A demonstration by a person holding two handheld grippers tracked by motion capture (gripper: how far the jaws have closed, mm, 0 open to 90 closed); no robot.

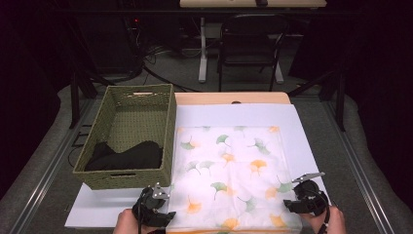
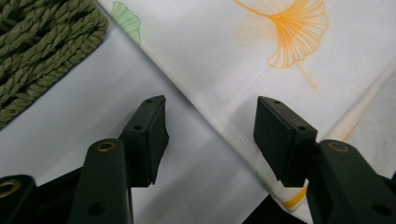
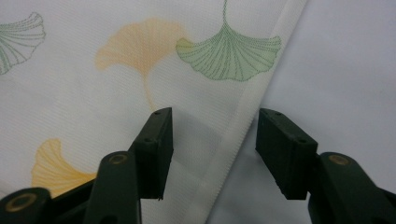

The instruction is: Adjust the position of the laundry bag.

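- The cloth (image 1: 228,175), white with green and orange ginkgo leaves printed on it, lies spread flat on the surface (image 1: 302,141), stretching away in front of both hand-held grippers; its two near corners sit right at their jaws.
- It looks thin, light and limp (a fine woven weave shows in both gripper views), so I judge it will sag and fold the instant it is lifted and cannot be pushed like a stiff sheet.
- The hemmed edge looks like the best place to take hold: it is thicker than the field of the cloth and should slip less between the pads.
- The left hand-held gripper (image 2: 210,126) stands about half open, one jaw over bare surface, the other over the cloth, with the hem running between them; nothing is pinched yet.
- The right hand-held gripper (image 3: 212,140) is likewise about half open, straddling the hem on its side, pads not pressing.
- A shallow pinch may catch only air, since the cloth lies flush; the jaws probably need to press down onto the surface as they close.
- The woven basket (image 1: 127,136) stands beyond the left hand-held gripper, just beside the cloth, with a dark garment (image 1: 127,156) inside.
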